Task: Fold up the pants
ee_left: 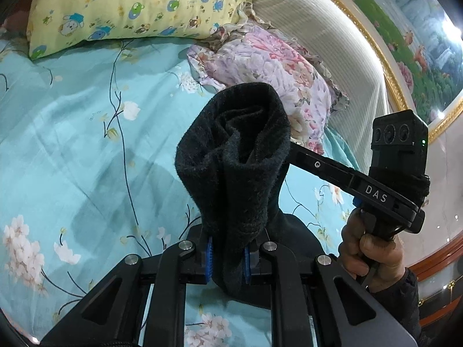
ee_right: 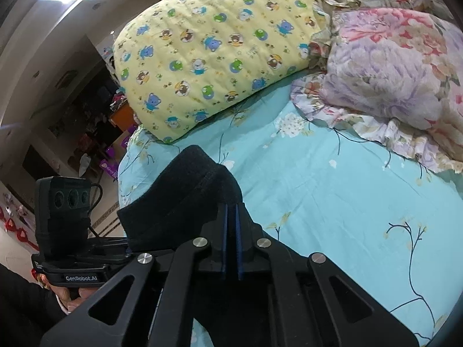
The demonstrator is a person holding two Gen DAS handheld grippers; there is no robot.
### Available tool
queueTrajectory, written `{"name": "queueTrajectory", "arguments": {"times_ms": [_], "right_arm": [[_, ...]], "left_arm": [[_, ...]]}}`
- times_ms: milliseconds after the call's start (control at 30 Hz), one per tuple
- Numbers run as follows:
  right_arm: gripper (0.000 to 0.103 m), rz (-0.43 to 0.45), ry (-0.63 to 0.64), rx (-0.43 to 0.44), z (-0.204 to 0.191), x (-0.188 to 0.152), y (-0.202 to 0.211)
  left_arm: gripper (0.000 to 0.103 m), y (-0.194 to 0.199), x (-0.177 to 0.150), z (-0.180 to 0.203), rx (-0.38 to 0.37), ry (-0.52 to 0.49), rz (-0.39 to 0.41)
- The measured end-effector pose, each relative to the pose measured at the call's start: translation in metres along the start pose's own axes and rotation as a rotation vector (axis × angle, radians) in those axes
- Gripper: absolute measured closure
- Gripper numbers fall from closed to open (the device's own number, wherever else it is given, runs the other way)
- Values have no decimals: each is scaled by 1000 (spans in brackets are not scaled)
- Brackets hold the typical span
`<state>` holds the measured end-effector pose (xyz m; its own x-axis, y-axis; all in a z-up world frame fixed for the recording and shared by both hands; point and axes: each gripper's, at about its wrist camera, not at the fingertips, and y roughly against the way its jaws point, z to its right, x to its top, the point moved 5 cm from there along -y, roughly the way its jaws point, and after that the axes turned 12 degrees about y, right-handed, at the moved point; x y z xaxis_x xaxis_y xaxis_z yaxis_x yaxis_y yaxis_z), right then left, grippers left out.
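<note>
The black fleece pants (ee_left: 234, 162) hang bunched above the bed, held by both grippers. My left gripper (ee_left: 227, 260) is shut on a thick fold of the pants, which rise in front of it and hide the fingertips. My right gripper (ee_right: 231, 240) is shut on an edge of the pants (ee_right: 185, 196), its blue pads nearly touching. The right gripper also shows in the left wrist view (ee_left: 387, 185), reaching into the cloth from the right. The left gripper's body shows at the lower left of the right wrist view (ee_right: 66, 231).
A turquoise floral bedsheet (ee_left: 72, 133) lies under the pants. A yellow bear-print pillow (ee_left: 130, 3) and a pink floral pillow (ee_left: 269, 66) sit at the head, by the white headboard (ee_left: 332, 43). The bed's left edge (ee_right: 124, 173) drops to a cluttered room.
</note>
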<state>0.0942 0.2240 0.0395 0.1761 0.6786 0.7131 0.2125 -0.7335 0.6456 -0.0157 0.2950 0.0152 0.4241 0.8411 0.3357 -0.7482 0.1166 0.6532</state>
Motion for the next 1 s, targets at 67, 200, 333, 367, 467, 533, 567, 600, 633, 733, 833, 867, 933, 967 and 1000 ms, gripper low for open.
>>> {"name": "queueTrajectory", "arguments": {"times_ms": [67, 200, 333, 367, 467, 533, 567, 600, 633, 733, 833, 867, 933, 967, 1000], "right_arm": [[98, -3, 18, -2, -5, 1, 0], [98, 25, 8, -3, -6, -2, 8], [98, 68, -12, -13, -5, -8, 30], [98, 77, -13, -18, -5, -9, 36], [98, 120, -25, -35, -5, -16, 62], [98, 151, -40, -50, -3, -22, 82], [98, 167, -50, -55, -2, -26, 92], [98, 184, -60, -62, -1, -31, 102], [98, 199, -72, -70, 1, -37, 113], [99, 237, -103, -92, 6, -53, 140], [99, 273, -140, -115, 11, -71, 166], [99, 282, -151, -125, 12, -78, 174], [99, 299, -174, -140, 16, -91, 186], [99, 307, -185, -148, 18, -98, 193], [99, 317, -198, -157, 19, -105, 200]], "left_arm": [[89, 3, -1, 1, -6, -2, -1], [89, 8, -6, 15, -22, -39, 2], [89, 15, -16, 41, -54, -97, -2], [89, 17, -20, 50, -67, -119, -4], [89, 20, -31, 76, -94, -177, -11], [89, 21, -39, 93, -112, -209, -21], [89, 21, -45, 103, -124, -230, -29], [89, 20, -50, 112, -133, -248, -37], [89, 19, -55, 120, -140, -265, -44], [89, 15, -76, 146, -164, -326, -74], [89, 7, -99, 168, -182, -376, -118], [89, 3, -108, 175, -187, -393, -134], [89, -4, -123, 185, -192, -423, -164], [89, -6, -131, 190, -195, -437, -179], [89, -11, -141, 196, -197, -453, -197]]}}
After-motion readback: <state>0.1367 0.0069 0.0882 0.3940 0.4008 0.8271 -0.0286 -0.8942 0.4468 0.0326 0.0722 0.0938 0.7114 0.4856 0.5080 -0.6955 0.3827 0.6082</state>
